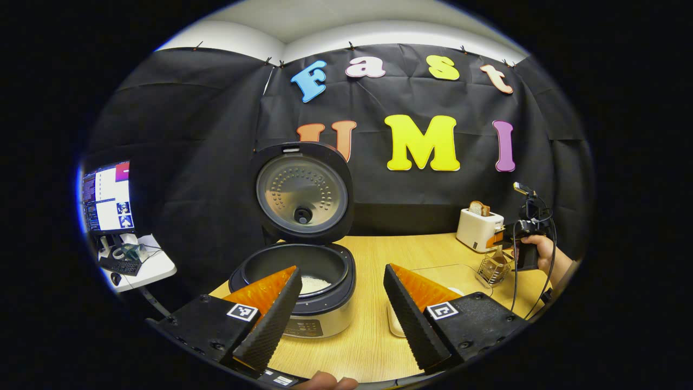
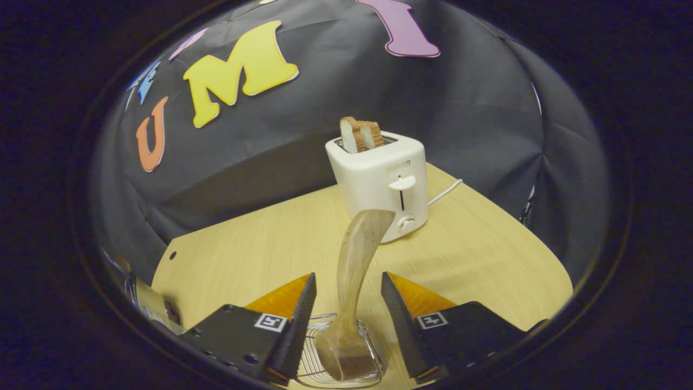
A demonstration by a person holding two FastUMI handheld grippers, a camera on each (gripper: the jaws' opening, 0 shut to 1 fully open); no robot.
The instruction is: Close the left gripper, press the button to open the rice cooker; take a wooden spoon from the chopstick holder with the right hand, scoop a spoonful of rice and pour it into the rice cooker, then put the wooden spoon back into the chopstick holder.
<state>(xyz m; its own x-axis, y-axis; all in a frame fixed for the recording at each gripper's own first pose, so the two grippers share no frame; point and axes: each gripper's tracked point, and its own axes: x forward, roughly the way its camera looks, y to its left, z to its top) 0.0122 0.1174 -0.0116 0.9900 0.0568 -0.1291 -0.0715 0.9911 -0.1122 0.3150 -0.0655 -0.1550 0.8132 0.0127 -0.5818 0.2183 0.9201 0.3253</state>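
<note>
The left hand-held gripper (image 1: 341,284) is held above the near edge of the surface (image 1: 373,346) with its fingers set wide apart and nothing between them. Just beyond its left finger the rice cooker (image 1: 295,290) is seen with its lid (image 1: 302,190) raised upright, and a small heap of rice (image 1: 315,283) is seen lying in the dark inner pot. Between the fingers and the cooker's right side, a pale dish (image 1: 398,325) is partly covered by the right finger.

In the same view the right hand-held gripper (image 1: 501,238) is seen well apart to the right, held in a hand (image 1: 538,250) just above the wire holder (image 1: 492,269), with a toaster (image 1: 479,229) behind it.

In the right gripper view the right hand-held gripper (image 2: 346,295) is shown with its fingers parted on either side of the wooden spoon (image 2: 352,281), a gap being left on each side so that the spoon is not clamped. The spoon stands in the holder (image 2: 325,352), bowl end down, with its handle rising and curving toward the toaster (image 2: 381,181), in which two slices of bread (image 2: 360,134) are set.
</note>
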